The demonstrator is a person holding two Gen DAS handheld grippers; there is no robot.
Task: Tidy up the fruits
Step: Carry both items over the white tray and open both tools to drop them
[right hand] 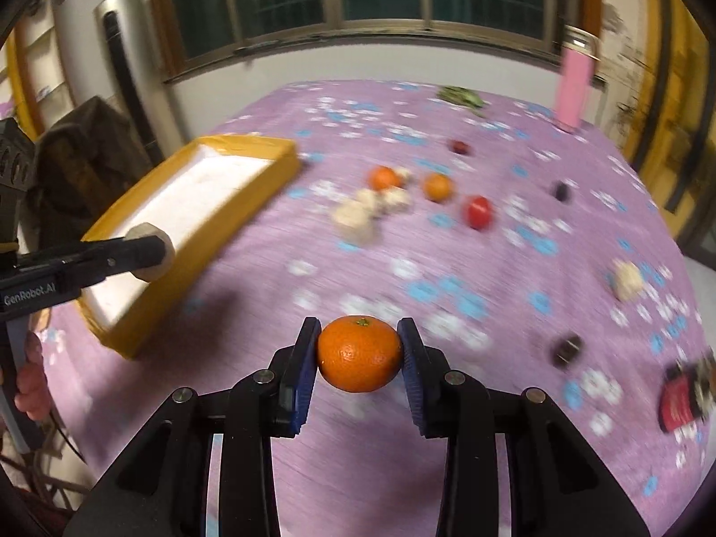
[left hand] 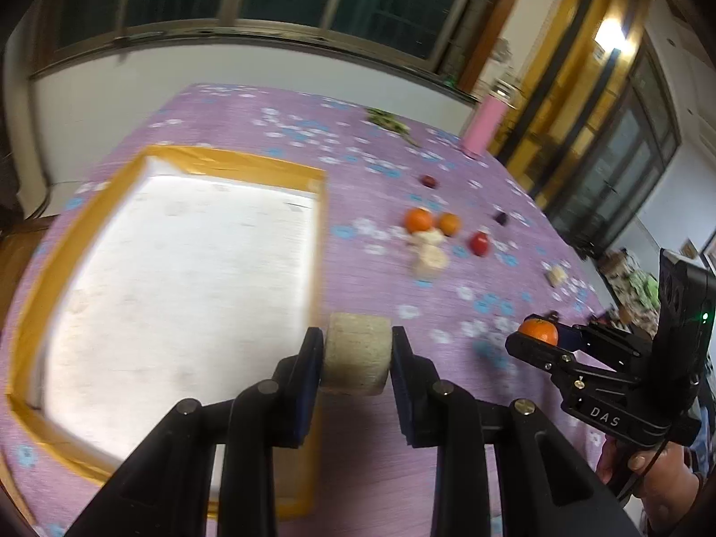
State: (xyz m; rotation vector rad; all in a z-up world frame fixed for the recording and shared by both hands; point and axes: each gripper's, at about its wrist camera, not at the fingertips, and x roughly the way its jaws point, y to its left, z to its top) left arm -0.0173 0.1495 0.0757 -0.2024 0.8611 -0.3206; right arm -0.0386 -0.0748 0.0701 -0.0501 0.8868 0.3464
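My left gripper [left hand: 357, 355] is shut on a pale beige round chunk [left hand: 355, 353], held above the right rim of a yellow-edged tray [left hand: 232, 163] with a white floor. The chunk and left gripper also show in the right wrist view [right hand: 150, 253] over the tray [right hand: 250, 145]. My right gripper [right hand: 360, 353] is shut on an orange mandarin [right hand: 360, 353], held above the purple cloth; it also shows in the left wrist view [left hand: 539, 331]. Loose on the cloth lie two mandarins [right hand: 385, 177], a red fruit [right hand: 479, 211], dark plums [right hand: 561, 190] and several beige chunks [right hand: 358, 219].
A pink bottle [right hand: 573, 85] stands at the far right of the table [right hand: 447, 268]. A green bunch [right hand: 461, 96] lies at the far edge. A red packet [right hand: 684, 398] and a dark piece [right hand: 566, 349] lie at the right. A lone beige chunk [right hand: 626, 279] sits nearby.
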